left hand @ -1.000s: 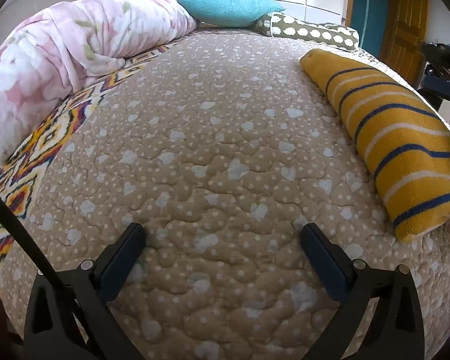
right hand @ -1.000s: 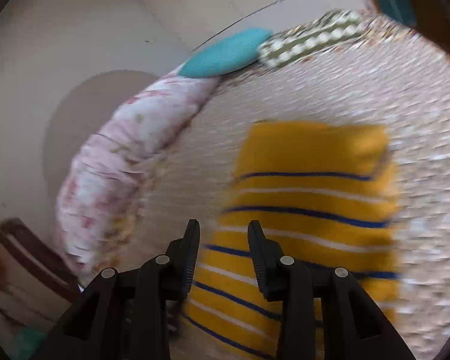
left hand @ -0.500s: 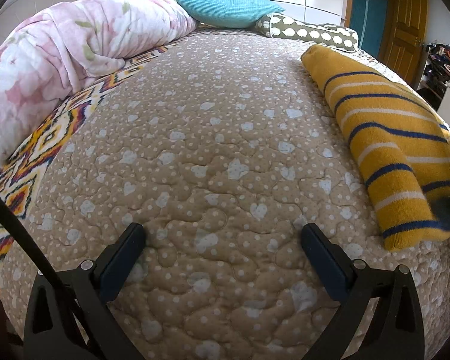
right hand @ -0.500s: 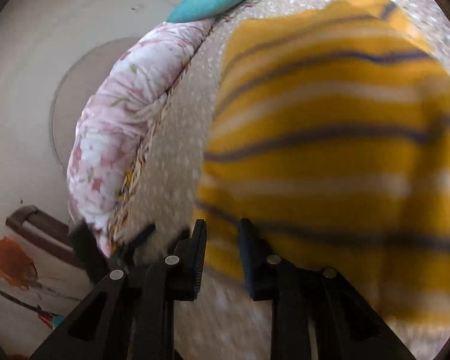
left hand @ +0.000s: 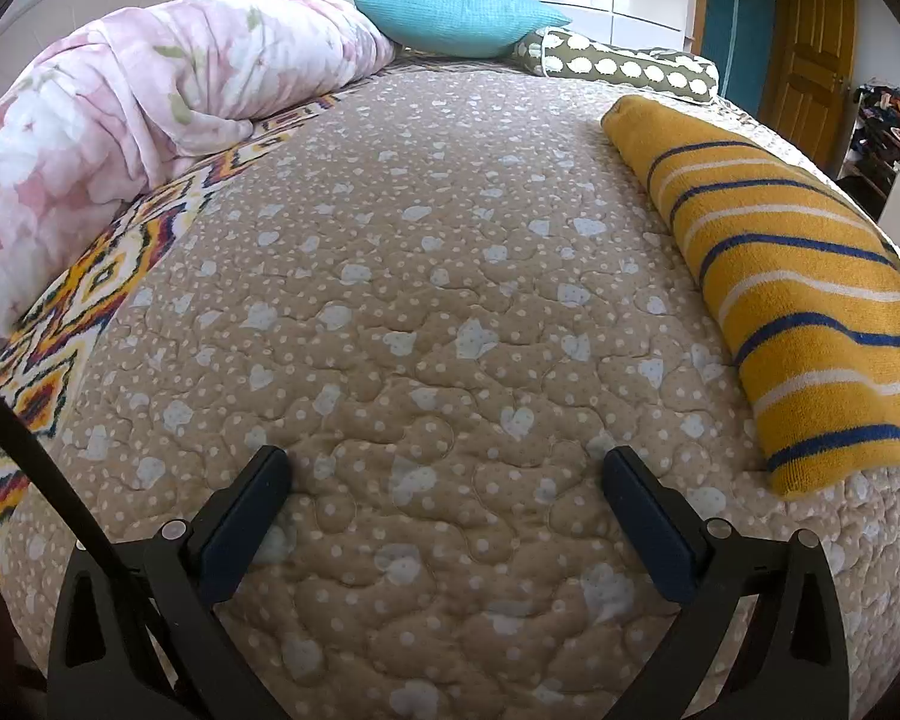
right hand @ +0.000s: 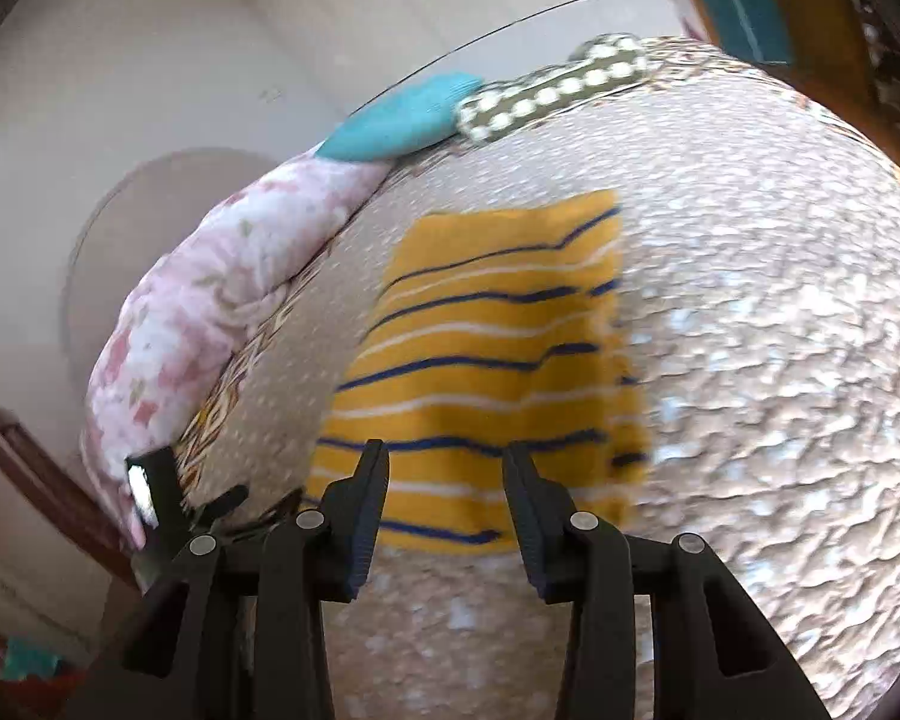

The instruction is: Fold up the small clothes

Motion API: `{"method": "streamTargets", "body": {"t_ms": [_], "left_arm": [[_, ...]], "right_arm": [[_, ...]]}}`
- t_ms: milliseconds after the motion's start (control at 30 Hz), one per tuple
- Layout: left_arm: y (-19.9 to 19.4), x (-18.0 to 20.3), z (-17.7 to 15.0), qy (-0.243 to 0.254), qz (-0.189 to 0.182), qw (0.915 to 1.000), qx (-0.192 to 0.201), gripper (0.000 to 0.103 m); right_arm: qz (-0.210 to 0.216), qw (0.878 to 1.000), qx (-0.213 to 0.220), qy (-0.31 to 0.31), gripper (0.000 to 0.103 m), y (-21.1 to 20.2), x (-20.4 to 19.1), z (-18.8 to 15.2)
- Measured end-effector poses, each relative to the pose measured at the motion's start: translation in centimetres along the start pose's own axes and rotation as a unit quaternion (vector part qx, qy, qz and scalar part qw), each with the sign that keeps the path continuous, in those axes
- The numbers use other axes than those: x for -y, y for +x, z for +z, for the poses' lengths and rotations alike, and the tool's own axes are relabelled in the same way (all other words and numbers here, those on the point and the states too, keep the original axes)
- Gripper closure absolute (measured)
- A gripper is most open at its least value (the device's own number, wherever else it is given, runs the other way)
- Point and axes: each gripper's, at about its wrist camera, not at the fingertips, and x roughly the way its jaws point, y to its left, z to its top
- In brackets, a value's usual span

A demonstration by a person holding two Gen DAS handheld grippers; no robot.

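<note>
In the left wrist view we see, at the far left, a pink floral duvet bunched along the bed's edge, with a strip of bright zigzag-patterned cloth beside it. A teal pillow and a green dotted pillow lie at the top. The tan quilted bedspread fills the middle. Our left tool sits at the bottom centre with its jaws spread wide over bare quilt and nothing between them. At the right edge lies the folded yellow garment with blue and white stripes, flat on the bedspread and well apart from that tool.

In the blurred right wrist view, the duvet runs down the left, the garment lies in the centre, and bare quilt takes up the right. Our right tool at the lower centre has its jaws opening; the garment's near edge shows through the gap behind them, but the pads press on nothing.
</note>
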Motion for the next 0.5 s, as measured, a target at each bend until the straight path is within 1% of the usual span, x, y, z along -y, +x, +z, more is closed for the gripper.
{"method": "streamTargets", "body": {"t_ms": [100, 167, 300, 367, 500], "left_arm": [[0.0, 0.0, 0.0, 0.0, 0.0, 1.0, 0.0, 0.0], [0.0, 0.0, 0.0, 0.0, 0.0, 1.0, 0.0, 0.0], [0.0, 0.0, 0.0, 0.001, 0.0, 1.0, 0.0, 0.0], [0.1, 0.0, -0.1, 0.0, 0.0, 1.0, 0.0, 0.0], [-0.1, 0.0, 0.0, -0.001, -0.002, 1.0, 0.002, 0.0]], "right_arm": [[-0.016, 1.0, -0.015, 0.012, 0.06, 1.1, 1.2, -1.0], [-0.044, 0.999, -0.021, 0.016, 0.06, 2.0, 1.5, -1.9], [-0.052, 0.998, -0.013, 0.032, 0.06, 1.0, 1.8, -2.9], [-0.061, 0.997, -0.015, 0.042, 0.056, 0.3, 2.0, -3.6], [-0.078, 0.996, -0.02, 0.047, 0.055, -1.2, 1.9, -5.3]]}}
